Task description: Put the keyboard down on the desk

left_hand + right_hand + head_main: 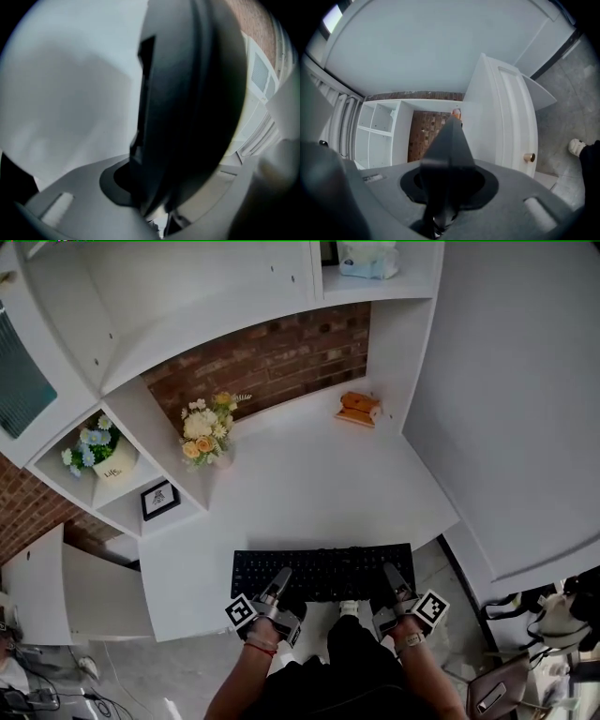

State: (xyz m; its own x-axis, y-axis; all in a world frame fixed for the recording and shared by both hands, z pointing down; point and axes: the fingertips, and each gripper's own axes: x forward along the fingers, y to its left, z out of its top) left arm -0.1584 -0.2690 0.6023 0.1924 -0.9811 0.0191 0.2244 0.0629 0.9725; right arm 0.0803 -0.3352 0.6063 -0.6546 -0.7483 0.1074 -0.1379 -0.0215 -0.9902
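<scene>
A black keyboard (323,573) lies crosswise over the front edge of the white desk (309,493), near my body. My left gripper (279,581) is shut on its near left part, and my right gripper (395,577) is shut on its near right part. In the left gripper view the keyboard (187,93) shows edge-on as a big dark blurred slab rising from the left gripper (152,201). Seen from the right gripper, the keyboard (447,145) is a dark wedge clamped in the right gripper (439,208). I cannot tell whether the keyboard rests on the desk.
A vase of flowers (206,432) stands at the desk's back left and an orange object (359,407) at its back right. Shelves at the left hold a potted plant (98,451) and a small framed picture (160,500). A white door with a brass knob (528,157) is to the right.
</scene>
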